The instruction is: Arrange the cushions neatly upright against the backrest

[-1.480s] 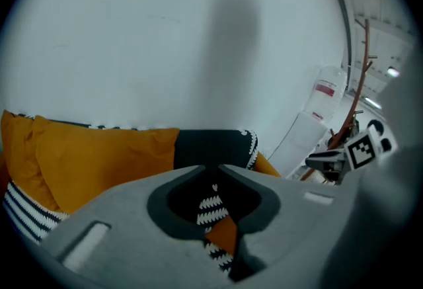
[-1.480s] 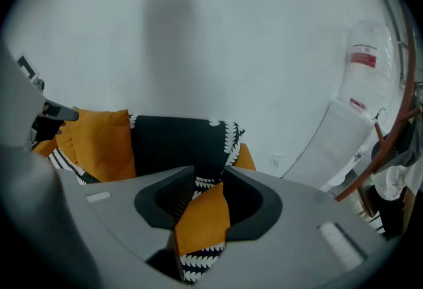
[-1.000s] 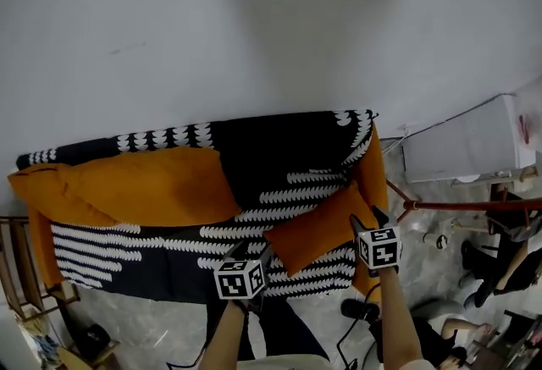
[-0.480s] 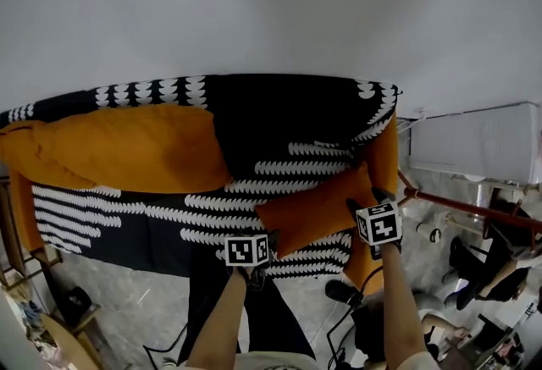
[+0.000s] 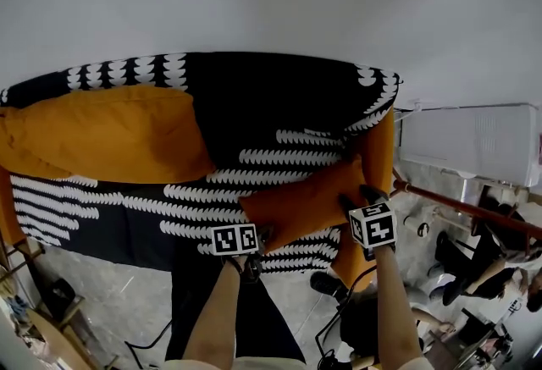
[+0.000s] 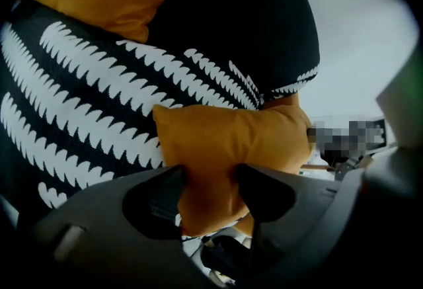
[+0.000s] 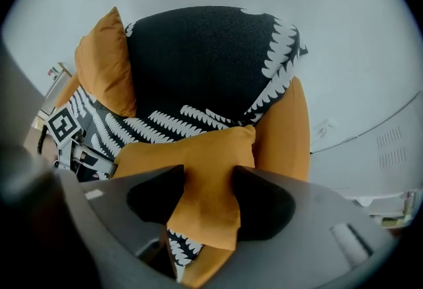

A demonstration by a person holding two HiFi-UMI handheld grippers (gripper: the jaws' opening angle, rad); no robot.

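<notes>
A small orange cushion (image 5: 303,204) lies tilted over the right part of the sofa seat (image 5: 127,209). My left gripper (image 5: 261,239) grips its near left end and my right gripper (image 5: 359,196) its right end. Both pairs of jaws are closing, with the fabric bunched between the pads. In the left gripper view, the left gripper (image 6: 208,178) pinches the cushion (image 6: 225,139). In the right gripper view, the right gripper (image 7: 208,178) pinches its corner (image 7: 205,202). A large orange cushion (image 5: 102,135) leans against the black, white-patterned backrest (image 5: 271,97) at the left.
An orange armrest (image 5: 381,158) closes the sofa's right end. Past it stand a white unit (image 5: 474,144) and a red bar (image 5: 461,209), with people seated at the lower right. A wooden rack (image 5: 51,313) stands at the lower left. A pale wall rises behind the sofa.
Both grippers and the small cushion have shifted a little left and toward the backrest. The sofa sits higher in the head view.
</notes>
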